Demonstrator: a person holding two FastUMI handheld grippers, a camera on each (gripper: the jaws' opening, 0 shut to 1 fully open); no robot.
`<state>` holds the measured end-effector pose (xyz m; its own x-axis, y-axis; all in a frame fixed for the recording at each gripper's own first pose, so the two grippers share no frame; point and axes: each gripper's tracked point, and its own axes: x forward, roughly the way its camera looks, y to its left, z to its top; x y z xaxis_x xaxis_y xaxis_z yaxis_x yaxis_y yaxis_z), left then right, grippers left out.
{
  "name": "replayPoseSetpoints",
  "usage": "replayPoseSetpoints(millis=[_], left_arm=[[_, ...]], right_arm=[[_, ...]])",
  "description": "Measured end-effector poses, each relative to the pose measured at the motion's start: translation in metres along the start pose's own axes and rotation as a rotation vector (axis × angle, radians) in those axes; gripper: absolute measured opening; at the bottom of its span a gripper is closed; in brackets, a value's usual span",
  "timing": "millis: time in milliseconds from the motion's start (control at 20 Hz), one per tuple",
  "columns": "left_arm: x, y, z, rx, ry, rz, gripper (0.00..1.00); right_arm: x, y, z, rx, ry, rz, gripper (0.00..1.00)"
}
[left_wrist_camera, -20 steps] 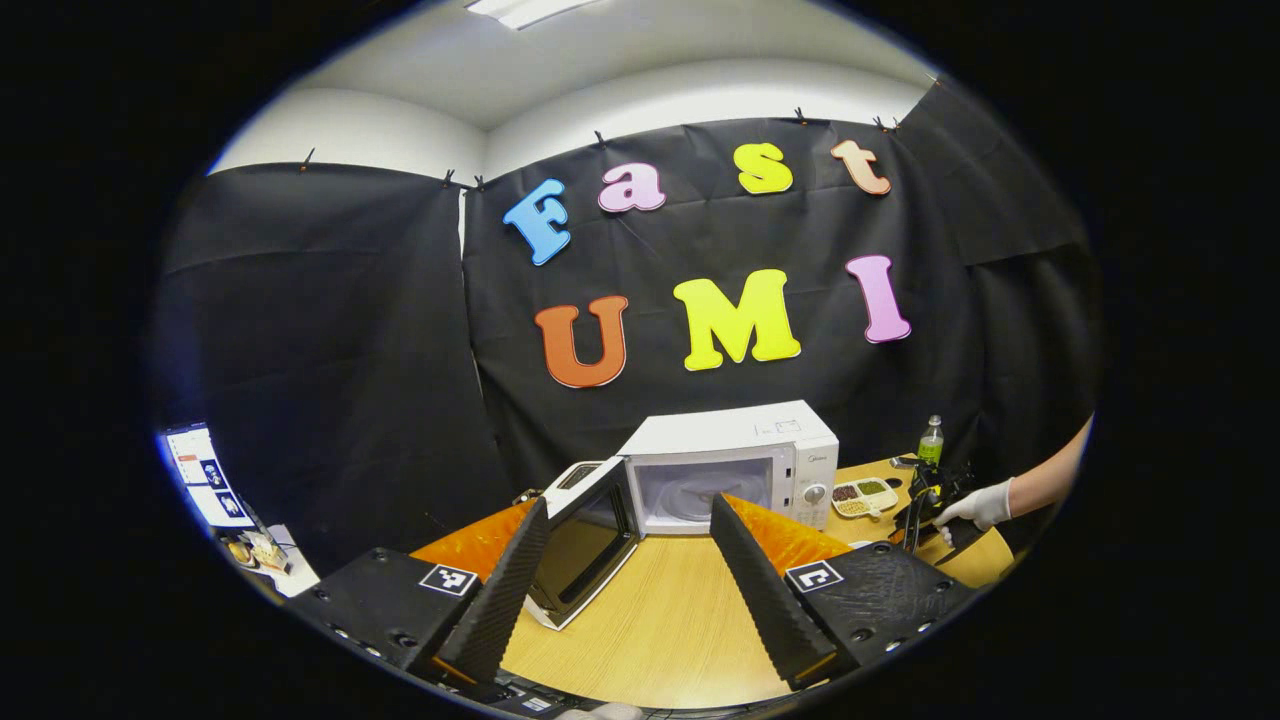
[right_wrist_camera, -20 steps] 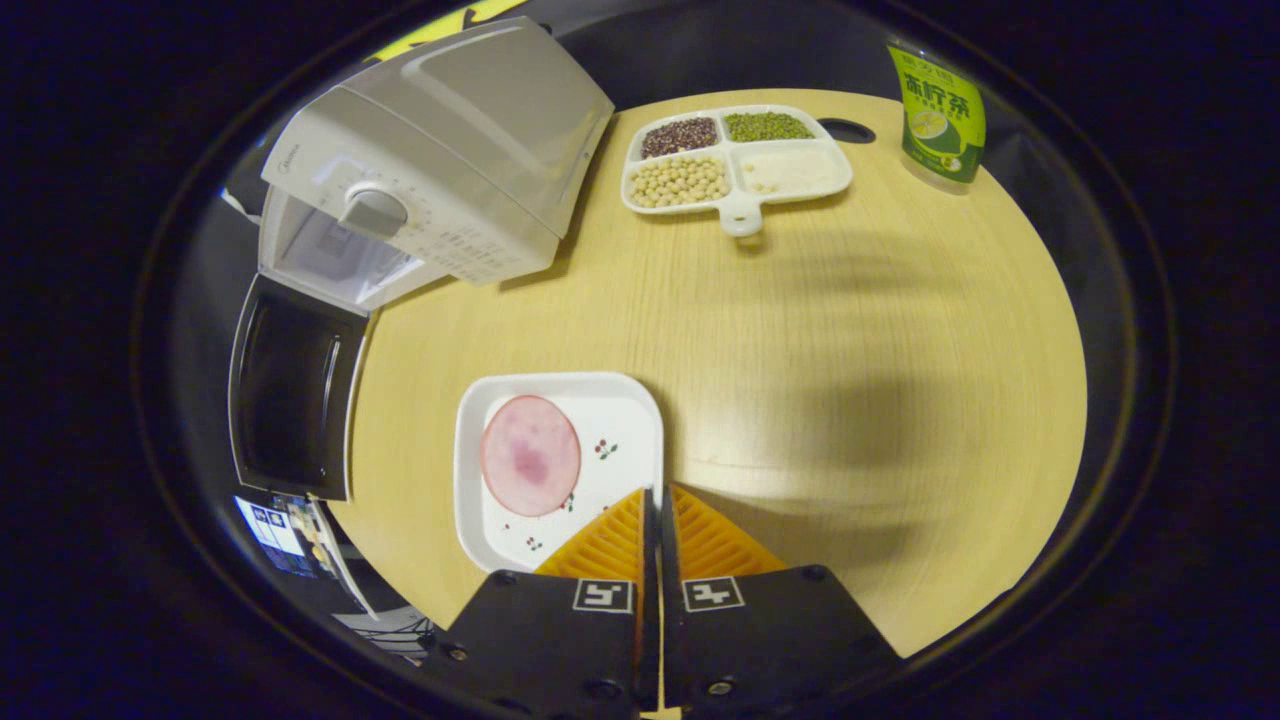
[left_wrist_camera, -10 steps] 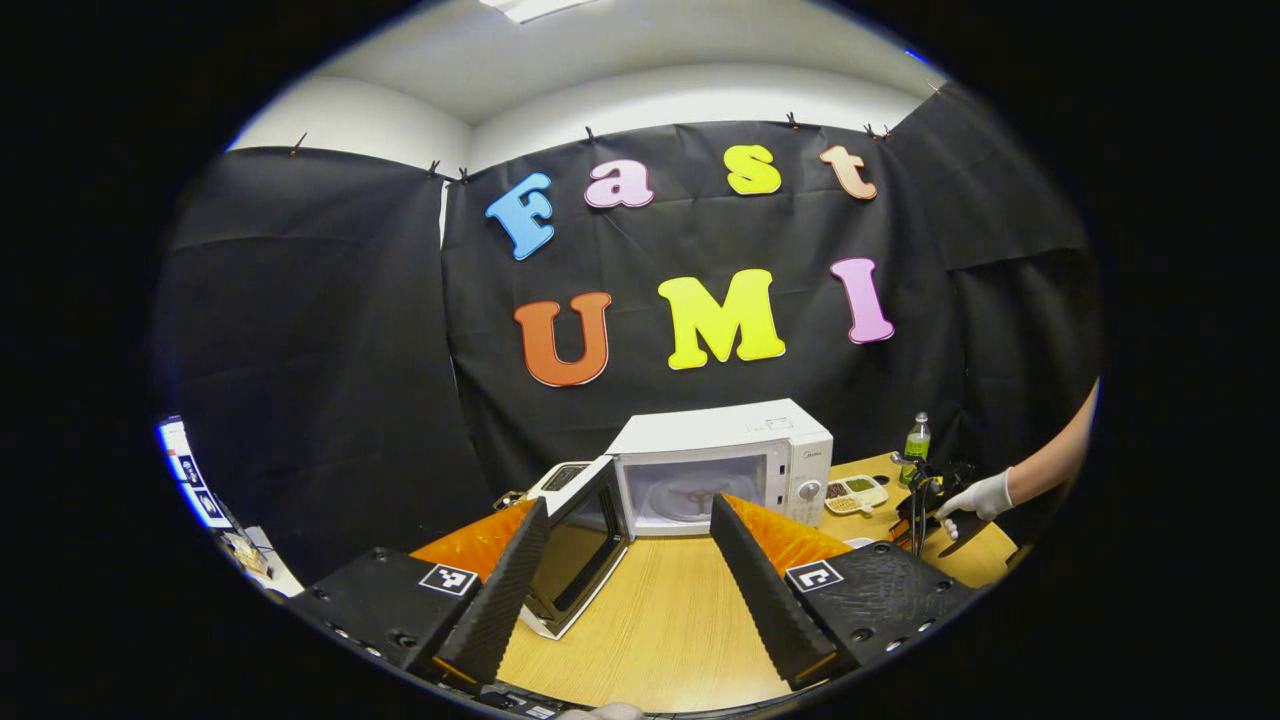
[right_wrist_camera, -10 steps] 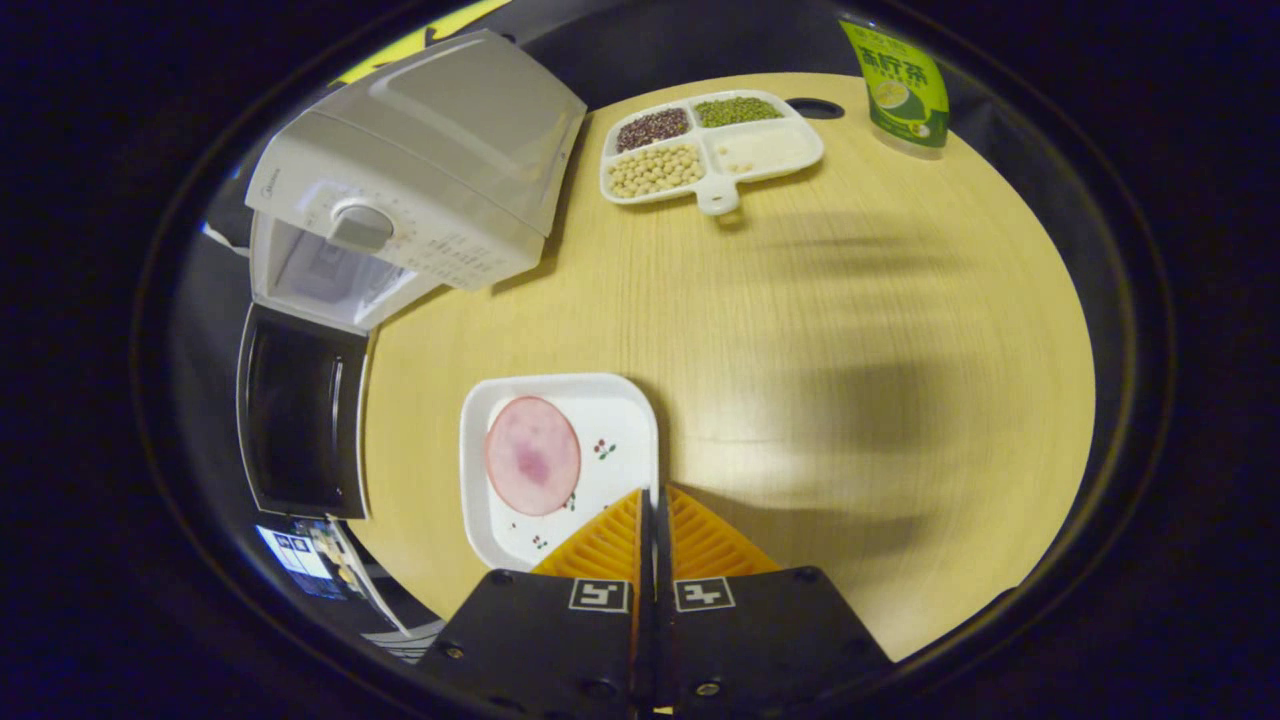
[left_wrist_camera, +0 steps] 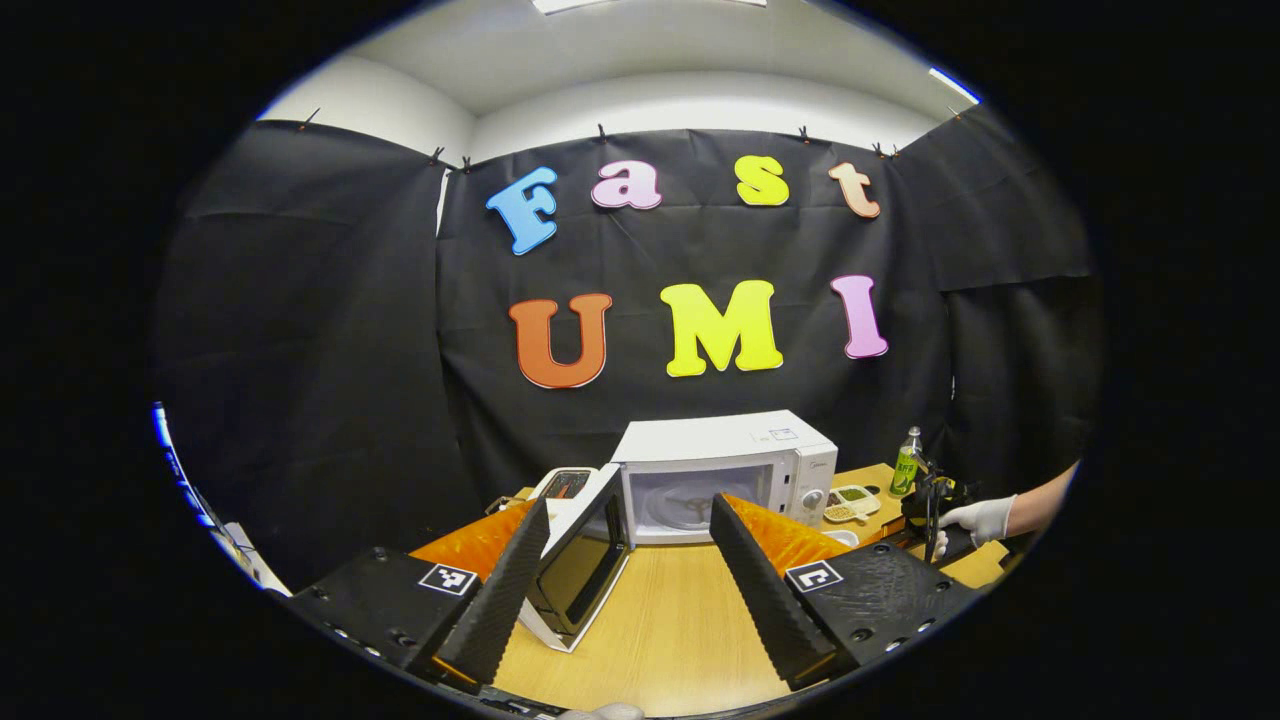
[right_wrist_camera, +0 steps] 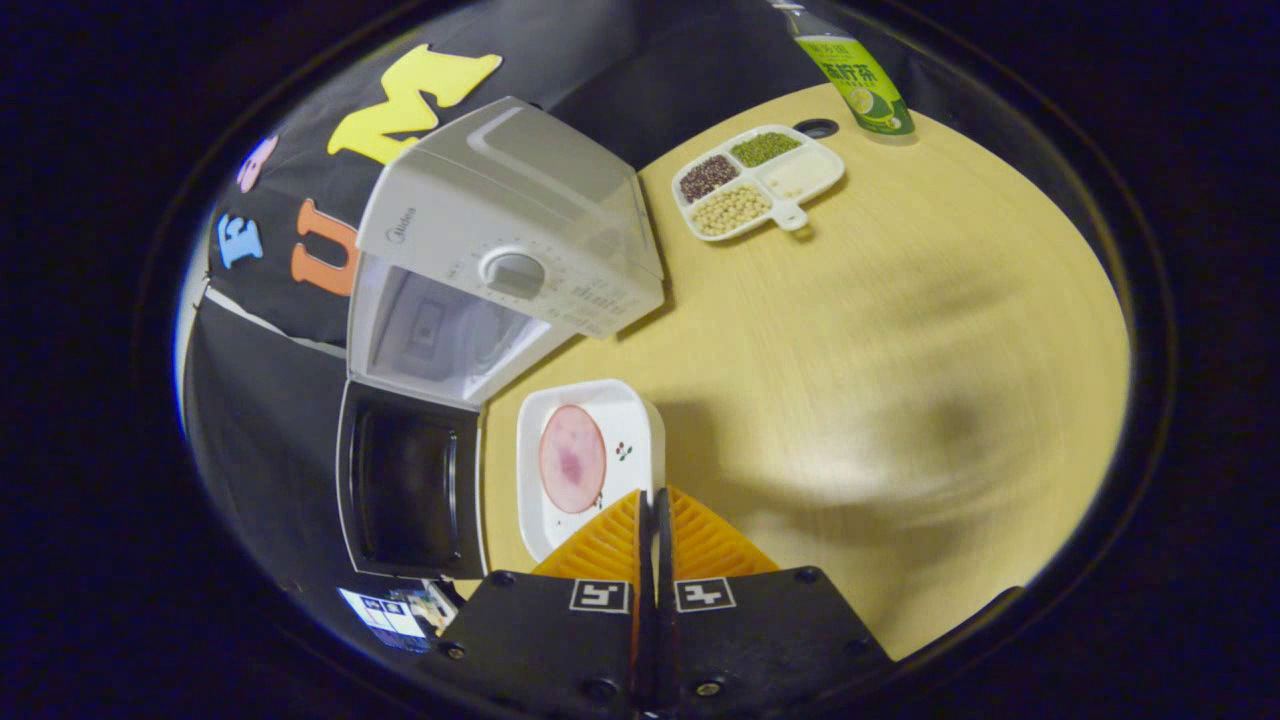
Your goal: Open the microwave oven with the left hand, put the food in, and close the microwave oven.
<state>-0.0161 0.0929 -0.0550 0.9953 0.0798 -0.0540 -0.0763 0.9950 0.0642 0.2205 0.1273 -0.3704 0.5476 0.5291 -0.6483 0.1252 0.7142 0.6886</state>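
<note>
A black-draped booth holds one round wooden table (right_wrist_camera: 900, 330), and on it stands one white microwave (right_wrist_camera: 520, 230) with its door (right_wrist_camera: 410, 490) swung fully open. Just in front of the microwave's open mouth is one white square plate (right_wrist_camera: 630, 420) carrying a single round slice of ham (right_wrist_camera: 572, 458). The right gripper (right_wrist_camera: 655, 510) has its two fingers pressed together on the plate's near rim, gripping it. Behind the microwave's dial side lies one four-part tray of beans and grains (right_wrist_camera: 757, 180), with one green bottle (right_wrist_camera: 855, 70) beyond it. The left gripper (left_wrist_camera: 625, 560) hangs well back from the microwave (left_wrist_camera: 720, 470), its fingers spread wide and empty, while a gloved hand (left_wrist_camera: 975, 518) holds the other gripper off to the microwave's dial side.
</note>
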Motion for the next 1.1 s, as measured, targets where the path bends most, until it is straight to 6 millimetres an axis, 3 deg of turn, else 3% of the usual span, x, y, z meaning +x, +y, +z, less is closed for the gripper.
replayPoseSetpoints(millis=[150,400,600,800,1100], left_arm=[[0.011,0.009,0.002,0.037,0.0,-0.026,0.96],[0.025,0.03,-0.009,0.108,0.011,-0.052,0.96],[0.033,0.054,-0.03,0.103,0.044,-0.036,0.96],[0.042,0.066,-0.057,0.129,0.082,-0.016,0.96],[0.063,0.076,-0.076,0.137,0.103,-0.014,0.96]], right_arm=[[0.016,0.041,0.004,0.037,-0.12,0.028,0.0],[0.054,0.119,0.0,0.177,-0.298,0.12,0.04],[0.08,0.163,-0.002,0.251,-0.447,0.137,0.0],[0.123,0.189,0.005,0.337,-0.528,0.141,0.04],[0.167,0.204,0.038,0.396,-0.669,0.12,0.0]])
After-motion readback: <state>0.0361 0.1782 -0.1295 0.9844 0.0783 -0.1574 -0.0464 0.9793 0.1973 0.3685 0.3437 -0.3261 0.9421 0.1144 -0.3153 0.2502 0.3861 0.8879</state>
